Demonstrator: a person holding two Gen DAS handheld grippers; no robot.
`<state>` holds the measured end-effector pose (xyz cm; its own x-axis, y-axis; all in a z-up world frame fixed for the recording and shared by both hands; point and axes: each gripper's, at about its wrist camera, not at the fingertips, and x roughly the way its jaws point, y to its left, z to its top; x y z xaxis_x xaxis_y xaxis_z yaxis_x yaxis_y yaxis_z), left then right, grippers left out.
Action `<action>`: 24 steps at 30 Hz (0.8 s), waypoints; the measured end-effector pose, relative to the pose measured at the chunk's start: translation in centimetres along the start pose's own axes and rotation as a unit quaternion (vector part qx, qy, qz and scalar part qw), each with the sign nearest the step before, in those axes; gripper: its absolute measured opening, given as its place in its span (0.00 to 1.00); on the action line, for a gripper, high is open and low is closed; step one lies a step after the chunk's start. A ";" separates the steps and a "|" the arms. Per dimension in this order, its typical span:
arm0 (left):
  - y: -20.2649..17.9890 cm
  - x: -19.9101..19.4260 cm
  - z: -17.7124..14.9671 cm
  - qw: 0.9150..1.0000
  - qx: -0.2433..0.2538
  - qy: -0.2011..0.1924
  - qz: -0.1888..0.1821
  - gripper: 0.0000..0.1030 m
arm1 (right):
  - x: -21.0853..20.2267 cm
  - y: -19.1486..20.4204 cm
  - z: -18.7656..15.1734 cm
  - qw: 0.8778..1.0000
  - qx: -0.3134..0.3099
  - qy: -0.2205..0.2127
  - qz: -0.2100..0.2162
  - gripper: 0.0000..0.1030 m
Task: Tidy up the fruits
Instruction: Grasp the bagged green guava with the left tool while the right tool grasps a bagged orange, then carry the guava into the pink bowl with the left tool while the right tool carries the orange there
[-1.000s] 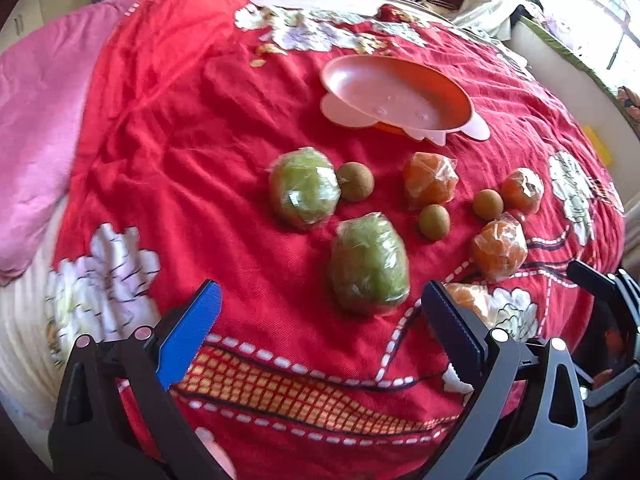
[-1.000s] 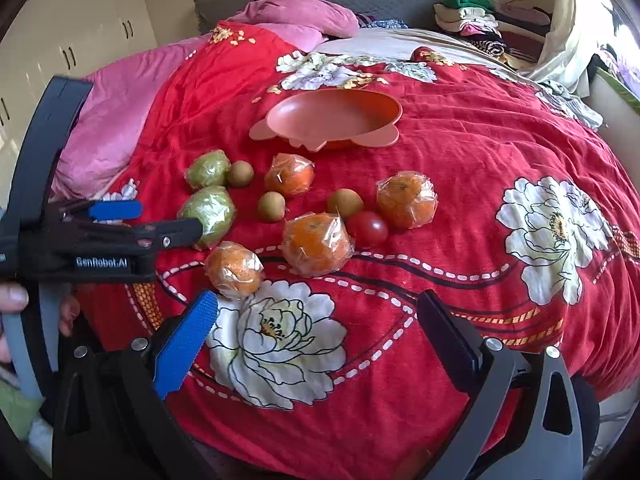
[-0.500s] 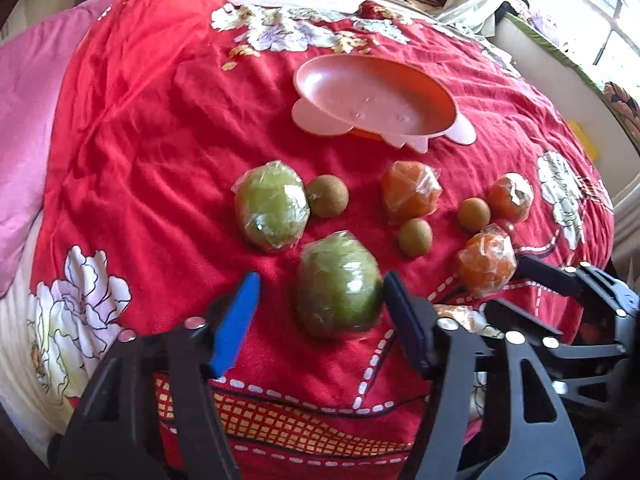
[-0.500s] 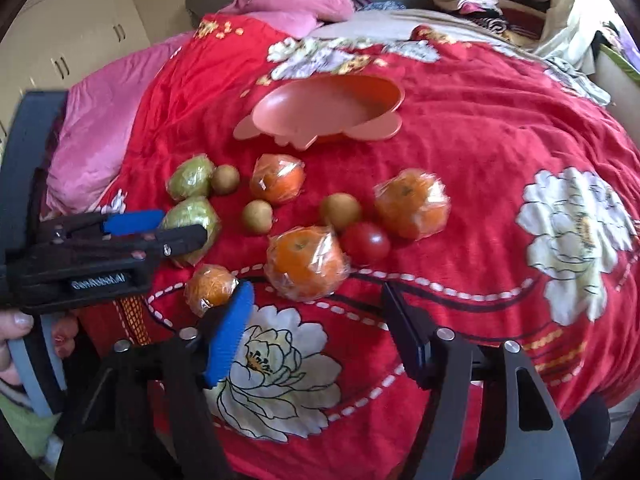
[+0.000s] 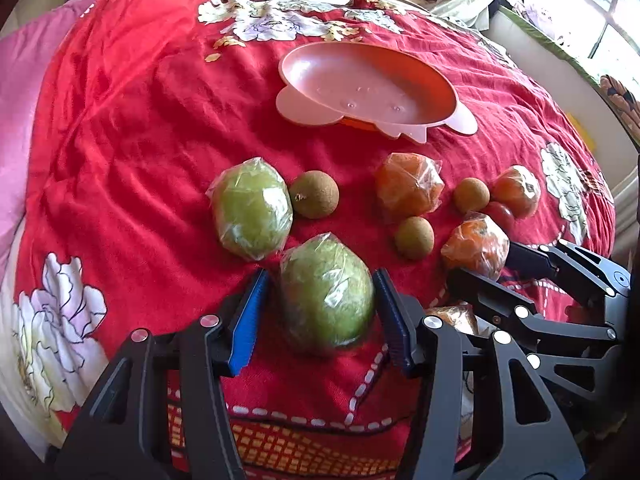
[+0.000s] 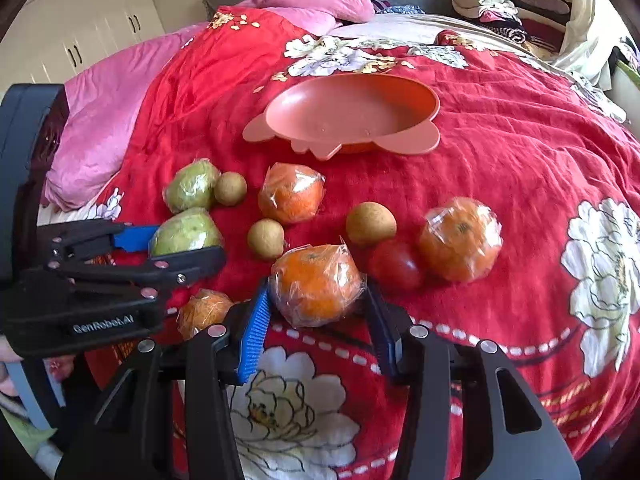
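Wrapped fruits lie on a red floral bedspread before a pink scalloped plate [image 5: 368, 88], which also shows in the right wrist view [image 6: 352, 112]. My left gripper [image 5: 320, 316] has its jaws on both sides of a wrapped green fruit [image 5: 326, 292], the right pad touching, a small gap at the left pad. My right gripper [image 6: 318, 324] closes around a wrapped orange [image 6: 316, 284], pads at its sides. A second green fruit [image 5: 252, 208], small brown fruits [image 5: 314, 194], more wrapped oranges [image 6: 460, 238] and a red tomato [image 6: 394, 264] lie around.
A pink blanket [image 6: 92, 132] and pillows [image 6: 320, 0] lie at the left and far side of the bed. Folded clothes [image 6: 496, 4] are stacked at the back right. White cupboards [image 6: 80, 20] stand at the left. The bed edge drops off near me.
Both grippers moved forward and narrowed. The left jaws now flank the near green fruit; the right jaws now flank the near wrapped orange.
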<state>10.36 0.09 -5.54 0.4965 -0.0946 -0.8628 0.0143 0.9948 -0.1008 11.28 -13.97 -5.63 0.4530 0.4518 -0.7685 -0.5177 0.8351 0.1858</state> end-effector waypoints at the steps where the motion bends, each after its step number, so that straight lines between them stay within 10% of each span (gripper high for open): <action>1: -0.1 0.1 0.1 1.000 0.002 -0.001 0.002 0.44 | 0.2 0.0 0.1 1.000 -0.002 -0.001 0.003 0.43; 24: -0.8 -3.3 1.2 0.999 -0.003 -0.018 -0.034 0.35 | -5.0 -1.9 1.6 0.996 0.017 -0.072 0.051 0.41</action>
<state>9.73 -0.33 -1.99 0.5262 -0.1606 -0.8351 0.0444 0.9859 -0.1616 11.22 -17.31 -1.18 0.5003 0.5723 -0.6498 -0.5417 0.7923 0.2807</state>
